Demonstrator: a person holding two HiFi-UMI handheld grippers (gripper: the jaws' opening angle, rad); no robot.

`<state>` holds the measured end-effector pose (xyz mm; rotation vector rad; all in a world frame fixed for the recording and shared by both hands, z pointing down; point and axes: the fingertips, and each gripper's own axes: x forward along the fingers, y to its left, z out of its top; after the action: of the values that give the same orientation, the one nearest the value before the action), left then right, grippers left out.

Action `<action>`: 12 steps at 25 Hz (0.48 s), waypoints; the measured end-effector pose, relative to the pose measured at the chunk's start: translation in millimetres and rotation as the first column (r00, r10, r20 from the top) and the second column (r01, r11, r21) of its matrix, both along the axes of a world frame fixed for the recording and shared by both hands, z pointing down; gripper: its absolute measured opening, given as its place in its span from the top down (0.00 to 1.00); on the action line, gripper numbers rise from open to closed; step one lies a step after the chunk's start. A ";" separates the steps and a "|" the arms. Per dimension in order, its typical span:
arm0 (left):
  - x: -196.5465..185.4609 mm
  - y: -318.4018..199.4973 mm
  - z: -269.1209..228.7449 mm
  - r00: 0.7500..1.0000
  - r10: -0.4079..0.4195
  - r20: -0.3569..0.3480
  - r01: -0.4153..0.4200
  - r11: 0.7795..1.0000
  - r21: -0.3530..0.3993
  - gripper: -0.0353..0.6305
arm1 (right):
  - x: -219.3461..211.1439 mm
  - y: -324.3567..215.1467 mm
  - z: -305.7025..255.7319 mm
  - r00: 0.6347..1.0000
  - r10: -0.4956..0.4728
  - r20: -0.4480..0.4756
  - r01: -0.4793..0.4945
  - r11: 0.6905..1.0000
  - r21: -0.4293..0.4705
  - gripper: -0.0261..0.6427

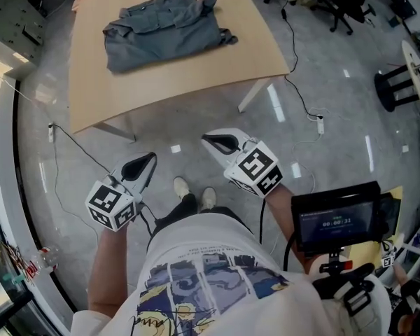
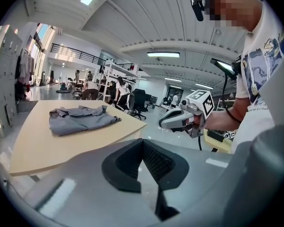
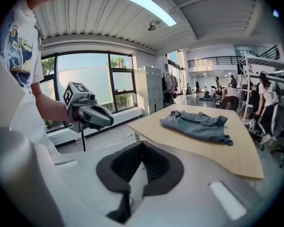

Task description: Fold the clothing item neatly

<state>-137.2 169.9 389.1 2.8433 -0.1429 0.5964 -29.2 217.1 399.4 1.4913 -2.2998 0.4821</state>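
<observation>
A crumpled grey shirt (image 1: 165, 29) lies on the far half of a light wooden table (image 1: 196, 75); it also shows as the shirt (image 2: 80, 118) in the left gripper view and the shirt (image 3: 196, 124) in the right gripper view. My left gripper (image 1: 151, 158) is shut and empty, held over the floor short of the table's near edge. My right gripper (image 1: 206, 139) is shut and empty too, a little closer to the table. Each gripper sees the other: the right gripper (image 2: 162, 125) and the left gripper (image 3: 110, 122).
The table's white leg (image 1: 254, 94) stands near the right gripper. Cables (image 1: 302, 103) trail over the grey floor. Office chairs (image 1: 336, 5) and a black stool (image 1: 399, 89) stand at the right. A monitor (image 1: 339, 222) hangs at my chest. People stand far off by shelves (image 2: 116, 86).
</observation>
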 end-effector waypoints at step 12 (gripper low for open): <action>27.5 37.7 2.9 0.998 0.071 0.002 -0.071 0.997 0.014 0.94 | 24.2 50.0 -8.6 0.997 0.080 -0.016 -0.079 0.996 0.043 0.96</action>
<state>-109.7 207.6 392.0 2.8721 -0.0474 0.6145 -5.0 267.1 390.8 1.6058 -2.2572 0.4431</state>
